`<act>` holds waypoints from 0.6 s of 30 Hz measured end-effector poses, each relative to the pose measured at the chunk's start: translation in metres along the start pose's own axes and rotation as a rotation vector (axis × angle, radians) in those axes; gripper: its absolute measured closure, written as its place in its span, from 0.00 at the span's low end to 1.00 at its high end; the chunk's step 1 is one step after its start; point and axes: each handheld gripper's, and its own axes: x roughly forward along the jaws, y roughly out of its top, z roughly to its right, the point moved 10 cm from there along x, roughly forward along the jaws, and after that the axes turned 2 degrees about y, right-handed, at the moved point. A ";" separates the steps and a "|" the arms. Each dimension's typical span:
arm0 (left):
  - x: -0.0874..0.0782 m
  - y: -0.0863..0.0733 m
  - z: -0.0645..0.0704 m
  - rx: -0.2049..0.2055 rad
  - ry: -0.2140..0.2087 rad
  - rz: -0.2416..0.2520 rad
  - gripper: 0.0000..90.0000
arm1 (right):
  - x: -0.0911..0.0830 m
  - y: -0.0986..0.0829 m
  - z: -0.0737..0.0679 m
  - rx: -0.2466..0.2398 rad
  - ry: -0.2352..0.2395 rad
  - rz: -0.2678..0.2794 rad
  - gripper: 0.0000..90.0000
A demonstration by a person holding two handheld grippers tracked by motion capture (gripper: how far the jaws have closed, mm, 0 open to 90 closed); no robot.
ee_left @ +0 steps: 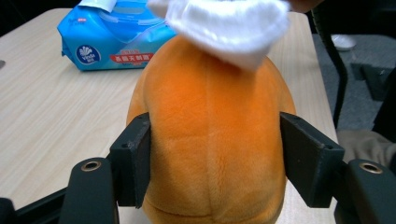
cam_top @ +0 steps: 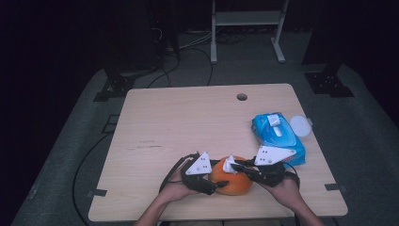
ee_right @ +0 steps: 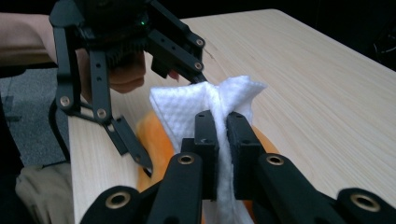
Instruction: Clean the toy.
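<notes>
The left hand-held gripper (cam_top: 217,184) clamps the orange plush toy (cam_top: 231,181) between its jaws at the near edge of the wooden surface (cam_top: 188,122). The right hand-held gripper (cam_top: 236,165) pinches a folded white wipe (ee_right: 205,105) and presses it onto the toy's top. A blue wipes pack (cam_top: 277,136) lies just beyond, to the right.

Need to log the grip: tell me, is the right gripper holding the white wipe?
Yes, the right gripper has its jaws pinched shut on the white wipe.
</notes>
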 end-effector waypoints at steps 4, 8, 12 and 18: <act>0.000 0.001 0.000 -0.012 -0.003 0.003 0.36 | -0.012 -0.012 0.010 0.028 -0.022 -0.021 0.92; 0.003 0.009 0.005 0.046 0.014 -0.008 0.36 | -0.016 -0.012 0.008 0.032 -0.010 -0.037 0.92; 0.007 0.011 0.009 0.097 0.050 -0.012 0.37 | -0.006 -0.002 -0.004 0.011 0.029 -0.045 0.92; 0.006 0.007 0.011 0.131 0.050 -0.017 0.37 | 0.012 0.010 -0.017 -0.018 0.080 -0.057 0.93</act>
